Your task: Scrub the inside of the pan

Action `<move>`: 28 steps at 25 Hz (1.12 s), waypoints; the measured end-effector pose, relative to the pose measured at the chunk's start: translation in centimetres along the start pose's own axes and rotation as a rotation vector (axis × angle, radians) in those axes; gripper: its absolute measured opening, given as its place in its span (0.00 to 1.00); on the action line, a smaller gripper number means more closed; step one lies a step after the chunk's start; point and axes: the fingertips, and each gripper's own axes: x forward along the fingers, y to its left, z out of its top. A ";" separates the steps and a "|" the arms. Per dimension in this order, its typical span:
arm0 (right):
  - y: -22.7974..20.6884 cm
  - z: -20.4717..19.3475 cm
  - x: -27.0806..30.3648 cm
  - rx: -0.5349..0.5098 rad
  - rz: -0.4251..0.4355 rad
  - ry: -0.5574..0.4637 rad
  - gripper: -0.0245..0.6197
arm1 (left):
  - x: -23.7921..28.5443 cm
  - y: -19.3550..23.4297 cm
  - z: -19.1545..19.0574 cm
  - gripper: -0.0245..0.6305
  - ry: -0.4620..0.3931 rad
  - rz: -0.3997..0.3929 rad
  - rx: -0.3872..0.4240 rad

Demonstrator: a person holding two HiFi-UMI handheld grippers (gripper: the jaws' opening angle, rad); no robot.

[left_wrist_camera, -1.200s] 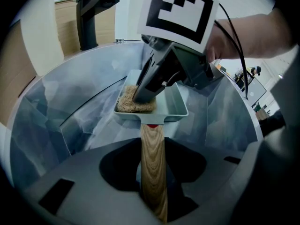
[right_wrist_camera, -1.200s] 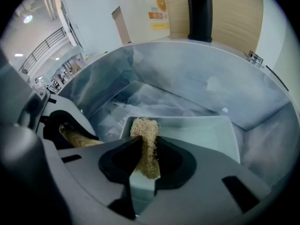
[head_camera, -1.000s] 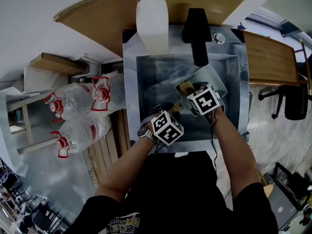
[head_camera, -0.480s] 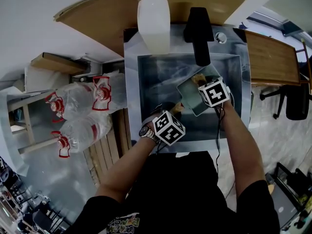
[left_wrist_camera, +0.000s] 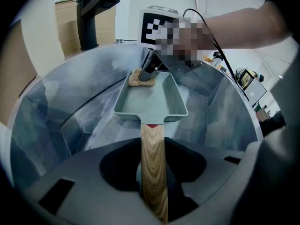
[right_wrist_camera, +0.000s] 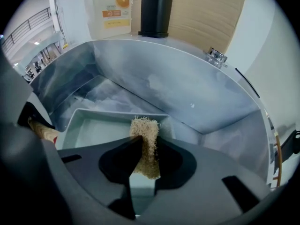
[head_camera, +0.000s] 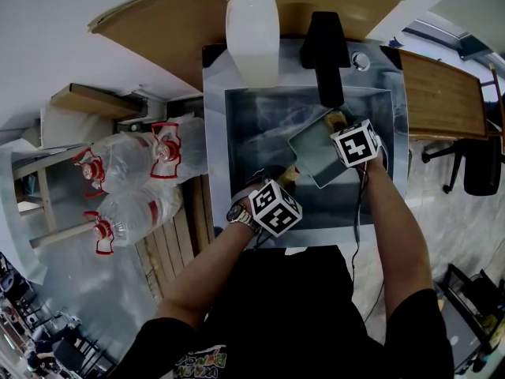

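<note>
No legible txt anywhere. Jug behind the sink [head_camera: 213,133]: its label [right_wrist_camera: 111,6] has an orange-fruit pic w/ lines of print, too small to read. Water bottles [head_camera: 162,152] left of sink: red labels, print not readable. Marker cubes [head_camera: 275,208] over sink: b/w square codes only, no letters or nos. Shirt print [head_camera: 197,362] on the near side of sink: coloured lettering, cut off, can't read.

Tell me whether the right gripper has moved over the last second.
Yes: the right gripper slid up the pan toward the black faucet at the sink's far edge.
</note>
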 end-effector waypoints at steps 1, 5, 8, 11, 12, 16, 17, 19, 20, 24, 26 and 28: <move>-0.3 -0.1 0.1 -0.004 -0.014 0.000 0.18 | 0.0 0.0 0.0 0.28 0.000 0.000 0.000; -0.5 0.1 0.2 -0.031 -0.065 -0.007 0.18 | 0.0 0.0 0.1 0.28 -0.001 -0.002 -0.001; -0.5 -0.1 0.1 -0.044 -0.100 -0.026 0.18 | 0.0 -0.1 0.1 0.28 -0.003 -0.002 -0.001; -0.5 0.0 0.1 -0.030 -0.087 -0.040 0.18 | -0.1 0.0 0.0 0.28 -0.003 0.000 -0.002; -0.5 0.0 0.1 -0.027 -0.082 -0.042 0.18 | 0.0 0.0 0.0 0.28 -0.003 0.001 -0.002; -0.7 0.0 0.0 0.000 -0.075 -0.055 0.19 | 0.0 0.0 0.1 0.28 -0.005 0.001 -0.006; -0.7 -0.1 -0.1 0.013 -0.074 -0.060 0.19 | 0.0 0.1 0.1 0.28 -0.005 0.001 -0.007; -0.7 -0.1 -0.3 0.033 -0.074 -0.066 0.19 | 0.0 0.1 0.0 0.28 -0.004 0.002 -0.009; -0.7 -0.1 -0.5 0.039 -0.076 -0.069 0.19 | -0.1 0.1 0.0 0.28 -0.003 0.002 -0.009; -0.2 -0.2 -1.7 0.078 -0.058 -0.107 0.18 | -0.1 0.1 0.0 0.28 -0.002 0.001 -0.011; 0.8 -0.2 -2.6 0.086 -0.019 -0.129 0.18 | -0.1 0.1 0.0 0.28 -0.001 0.001 -0.012; 2.4 -0.2 -3.3 0.076 0.030 -0.143 0.18 | 0.0 0.1 0.0 0.28 -0.001 0.001 -0.012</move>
